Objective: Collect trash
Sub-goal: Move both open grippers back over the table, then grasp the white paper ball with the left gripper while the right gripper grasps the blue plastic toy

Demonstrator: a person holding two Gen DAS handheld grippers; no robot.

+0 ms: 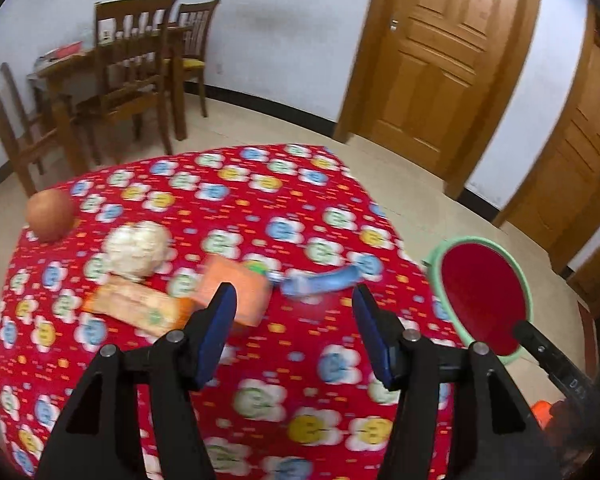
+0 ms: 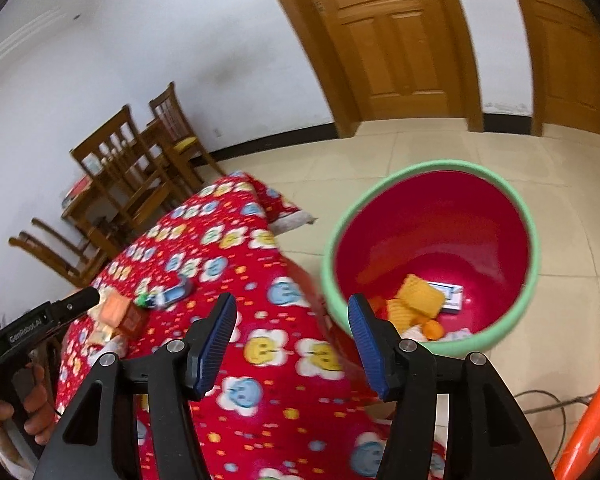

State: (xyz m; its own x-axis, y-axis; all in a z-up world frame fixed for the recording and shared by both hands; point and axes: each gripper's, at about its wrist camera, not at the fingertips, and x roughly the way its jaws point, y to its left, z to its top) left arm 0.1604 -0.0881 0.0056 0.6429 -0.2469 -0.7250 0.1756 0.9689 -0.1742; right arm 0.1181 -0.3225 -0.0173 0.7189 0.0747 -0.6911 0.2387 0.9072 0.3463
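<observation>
Left wrist view: left gripper [image 1: 294, 300] parted, empty.
Nearest trash: orange box [image 1: 236, 286] just ahead-left; right gripper [image 2: 292, 312] parted, empty, farther.

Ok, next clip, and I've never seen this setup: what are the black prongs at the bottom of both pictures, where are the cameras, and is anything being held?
No robot here: a person carries a hand-held gripper in each hand, with a fisheye camera on each looking along its two blue-padded fingers. One picture is from the left gripper, the other from the right gripper. Both stand open and empty.

On the red flower-patterned tablecloth lie an orange carton, a crumpled white paper ball, a flat orange wrapper, a blue wrapper and a round brown fruit-like thing. Beside the table, on the floor, stands a red bin with a green rim, already holding some yellow and orange scraps.
</observation>
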